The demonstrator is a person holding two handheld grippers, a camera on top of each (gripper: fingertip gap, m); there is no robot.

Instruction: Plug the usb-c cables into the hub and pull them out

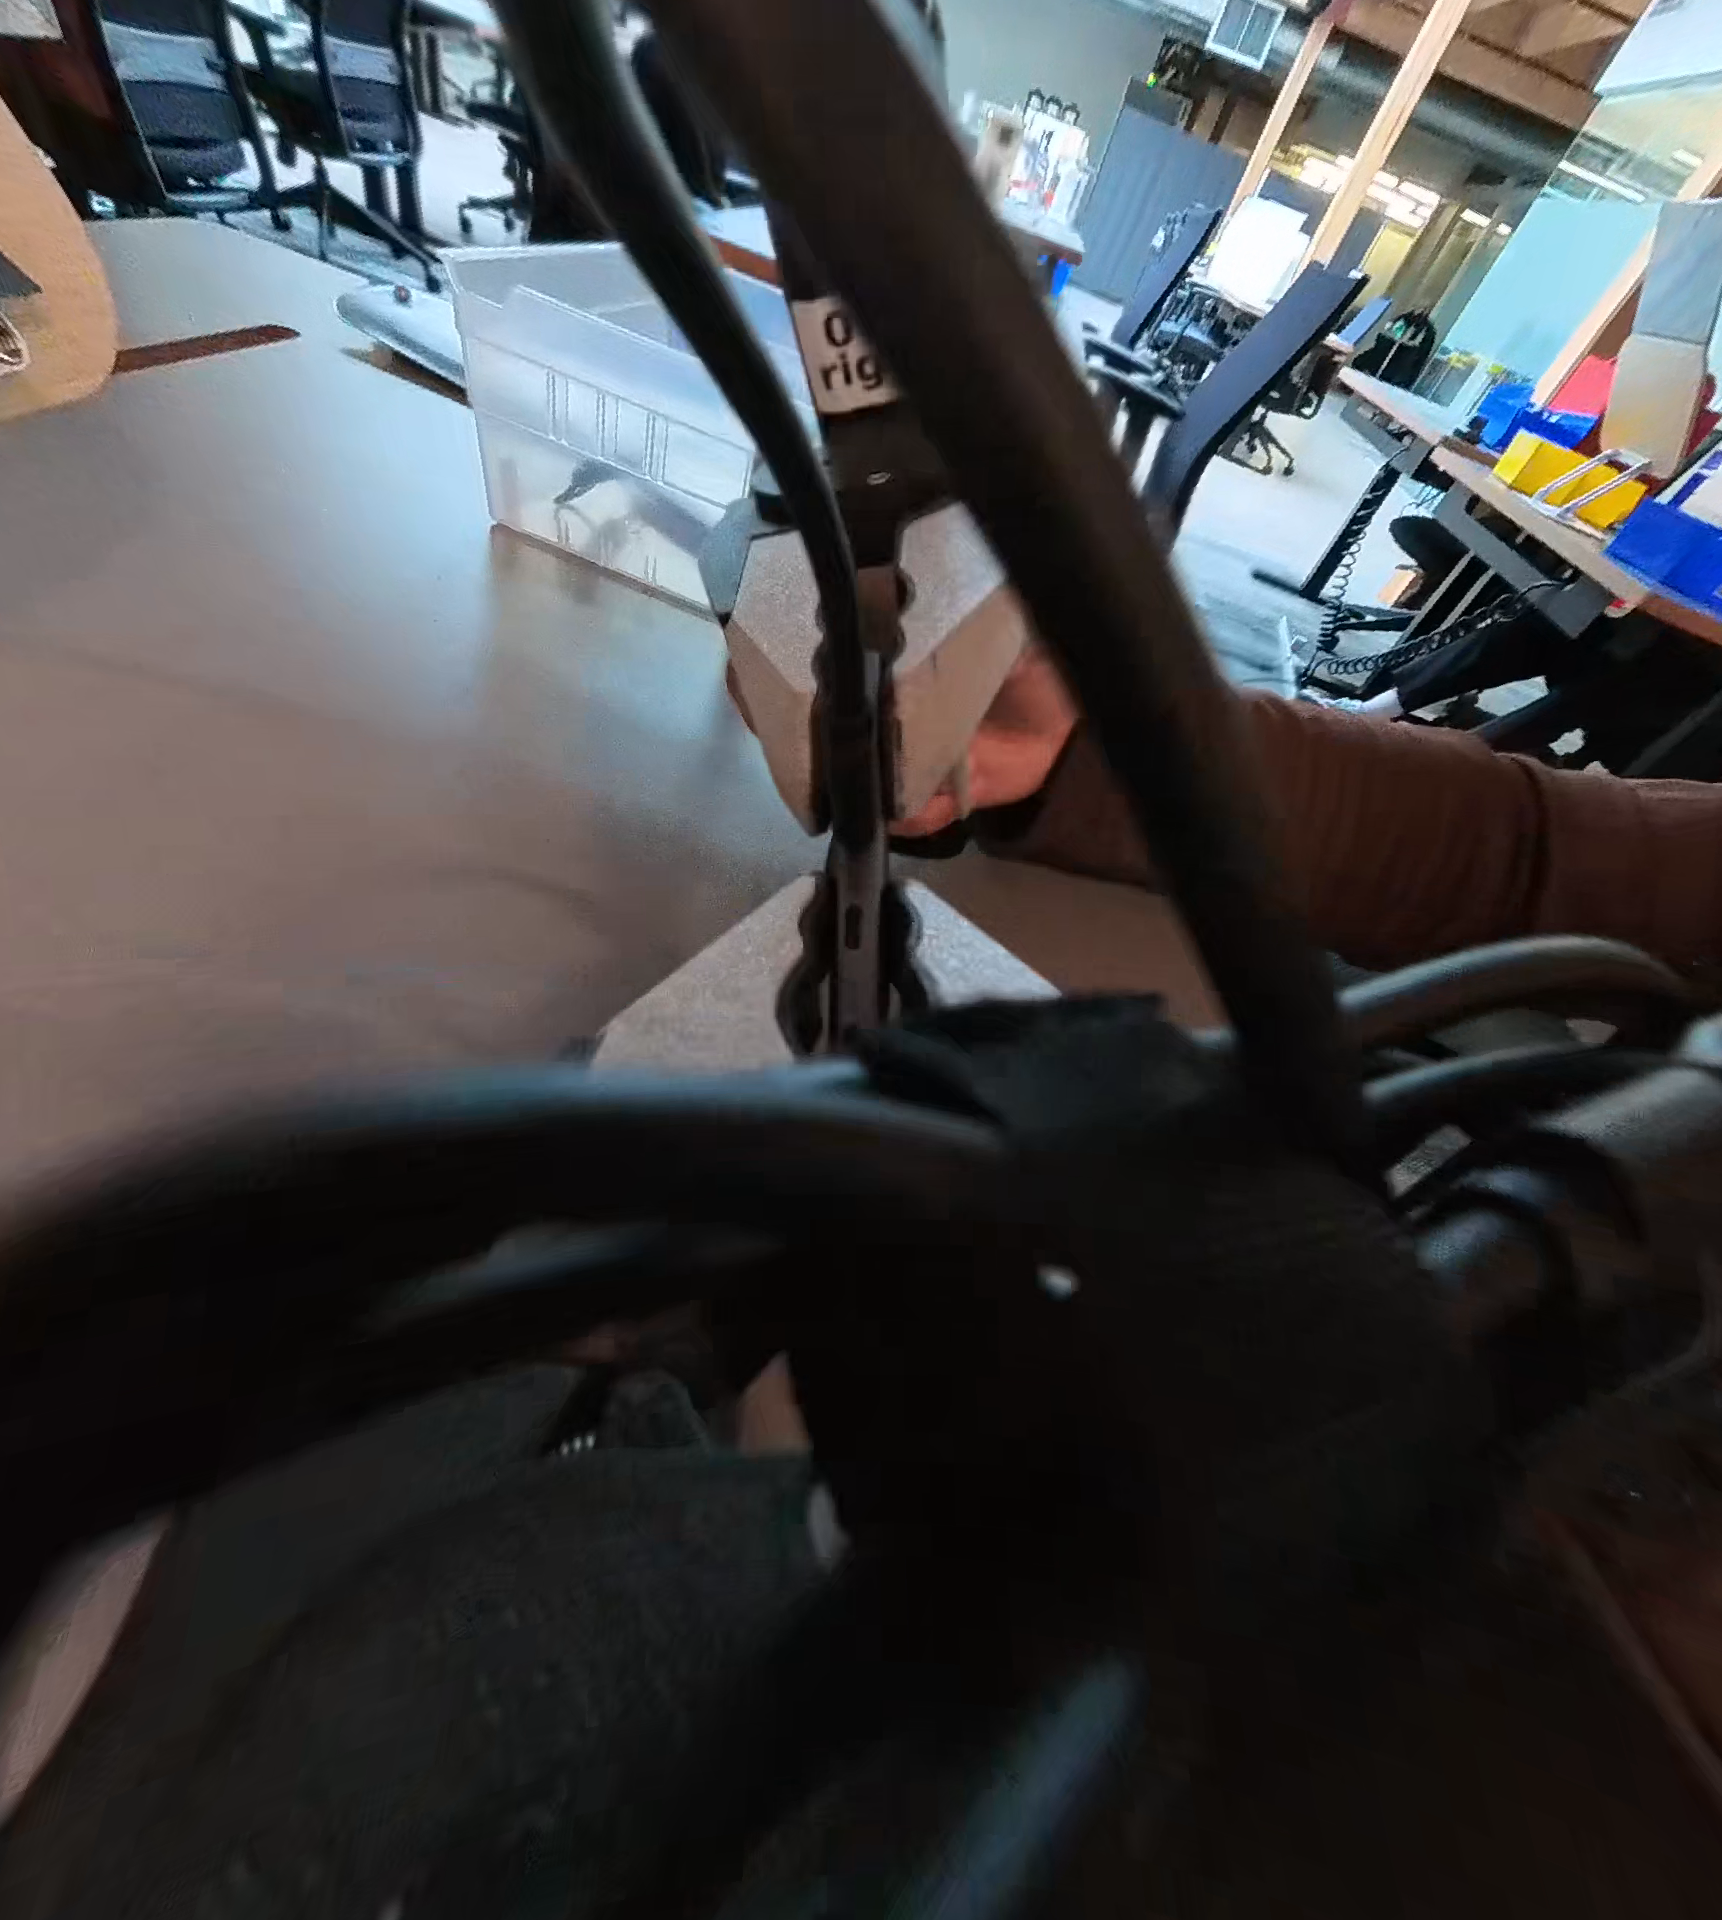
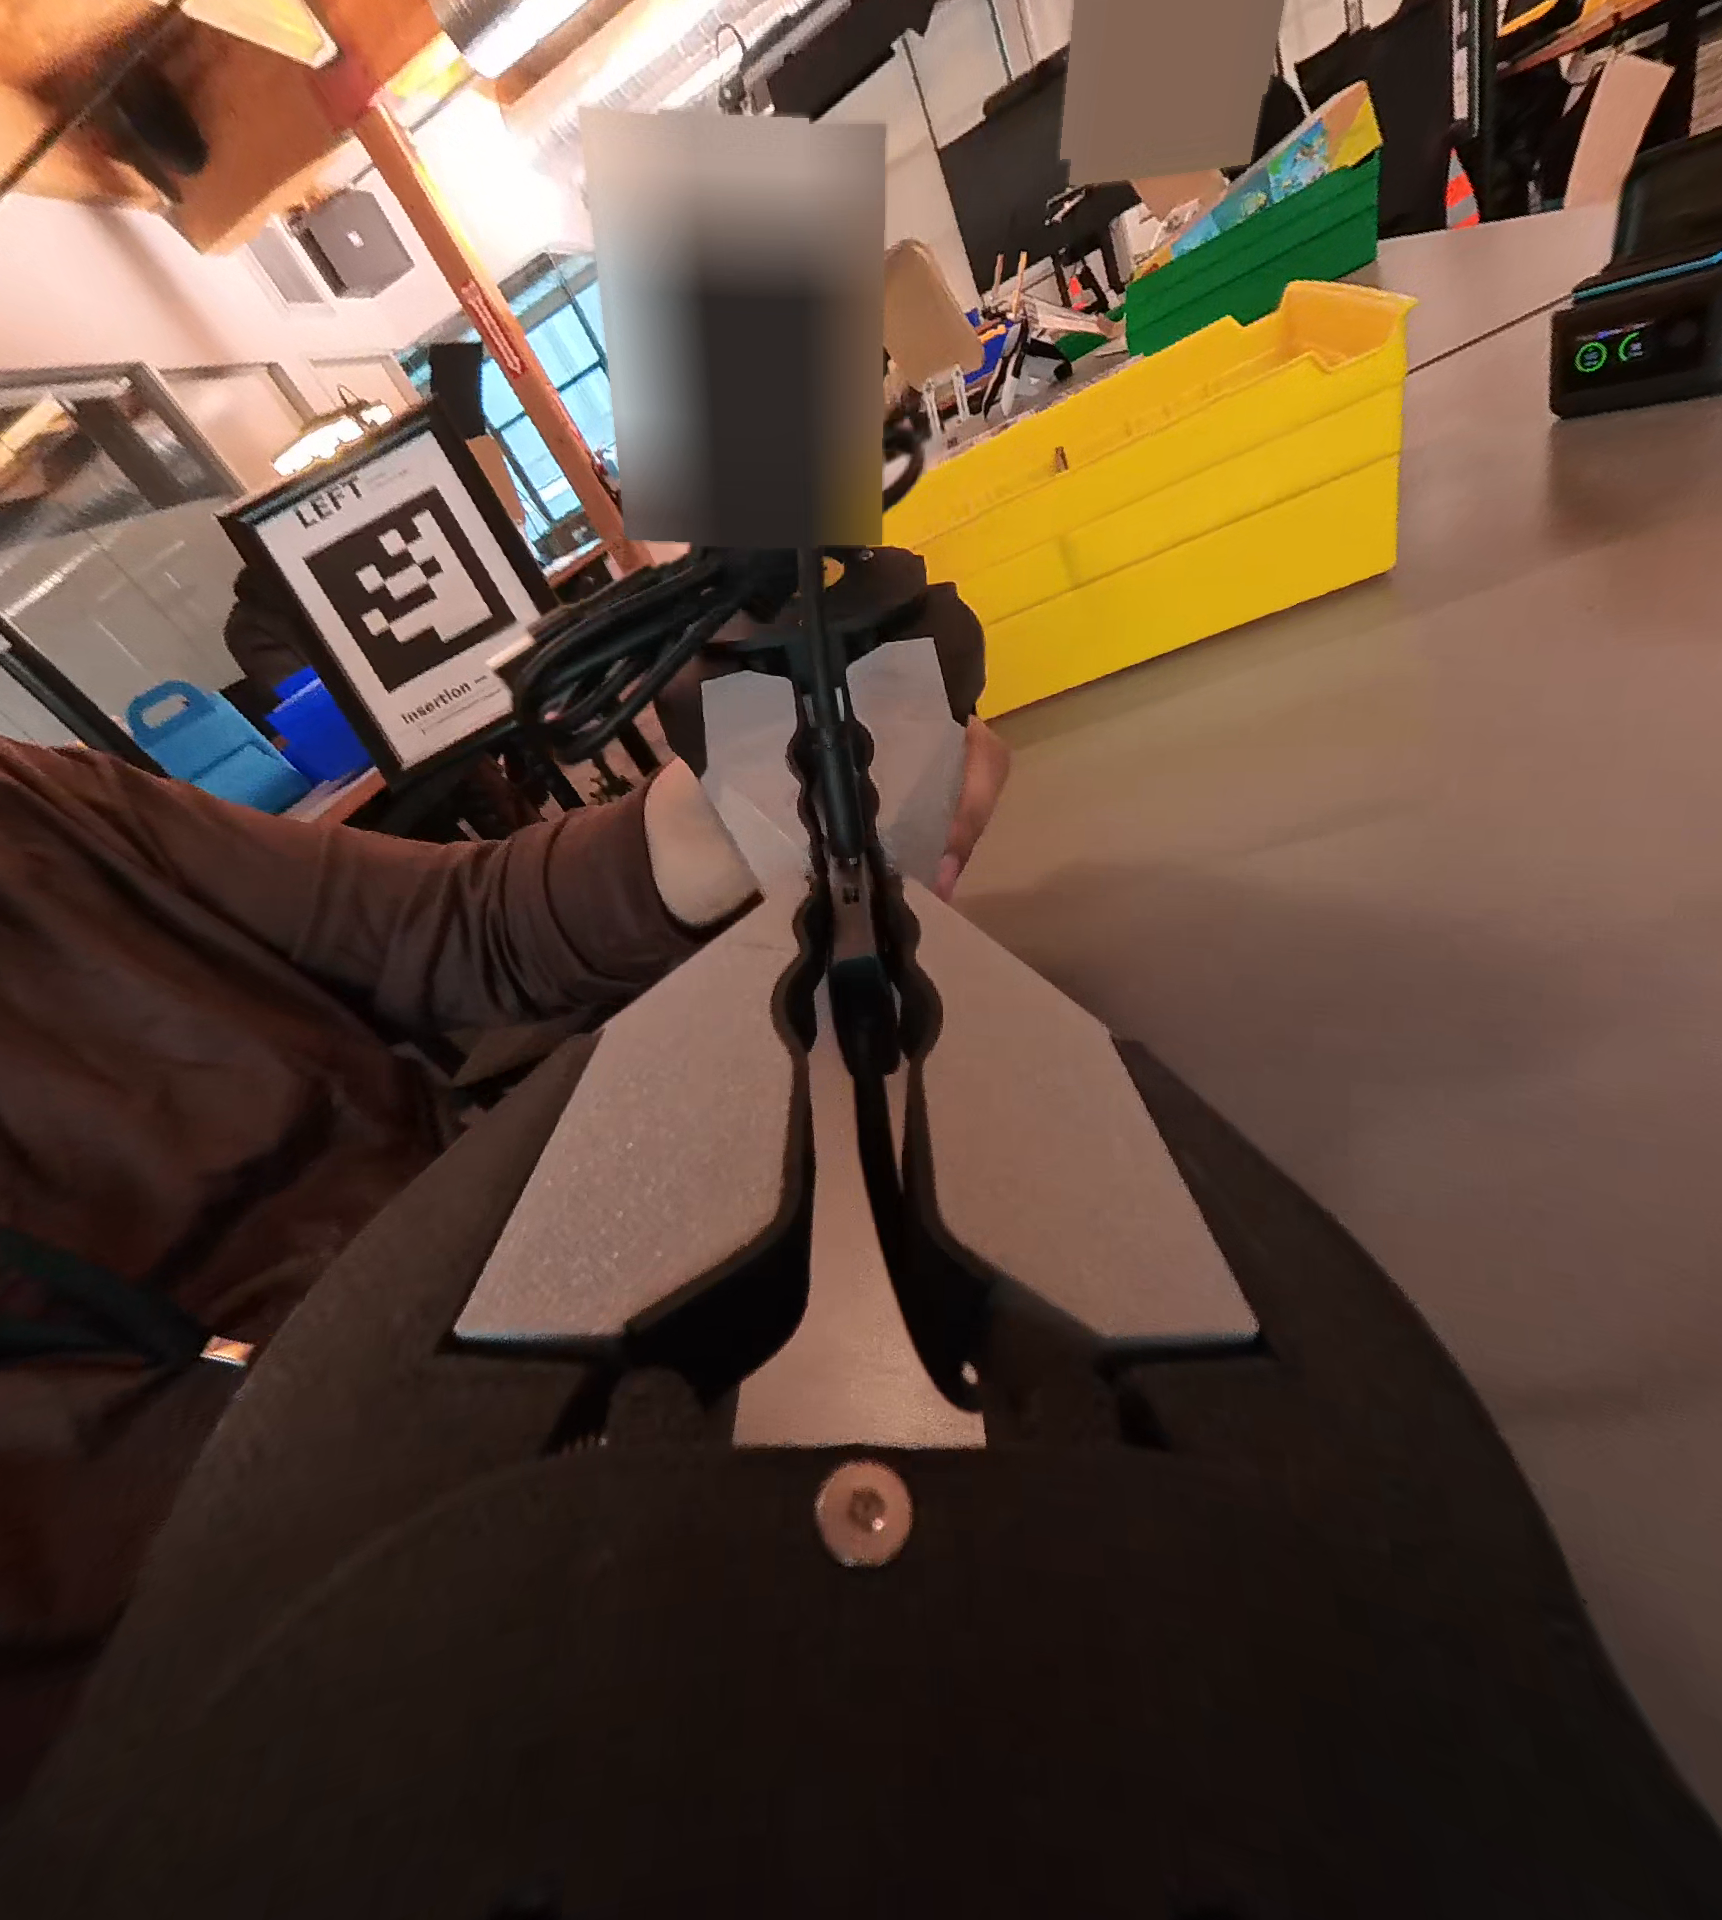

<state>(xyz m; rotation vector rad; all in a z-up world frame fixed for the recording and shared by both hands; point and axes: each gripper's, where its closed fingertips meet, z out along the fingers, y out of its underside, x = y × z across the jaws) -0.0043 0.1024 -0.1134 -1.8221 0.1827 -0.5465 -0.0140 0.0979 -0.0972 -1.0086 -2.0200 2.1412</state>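
My left gripper (image 1: 852,904) is shut on a slim dark hub (image 1: 855,935), held edge-on above the table. My right gripper (image 1: 852,800) faces it tip to tip and is shut on a black usb-c plug (image 2: 862,997). The plug's metal tip meets the hub's end between the two pairs of fingertips; I cannot tell how deep it sits. The plug's black cable (image 1: 732,312) arcs up past the left camera. A strapped coil of black cables (image 1: 1044,1195) hangs blurred close to the left lens. In the right wrist view my right gripper (image 2: 852,883) points at the left gripper (image 2: 836,821).
The grey table (image 1: 213,727) spreads left. A clear plastic bin (image 1: 587,416) stands behind the grippers. A yellow bin (image 2: 1200,499), a green bin (image 2: 1252,239) and a black device with a screen (image 2: 1646,343) stand on the far side. A marker sign (image 2: 400,592) stands behind a brown sleeve (image 2: 317,935). My two grippers' fingertips are within a few centimetres of each other.
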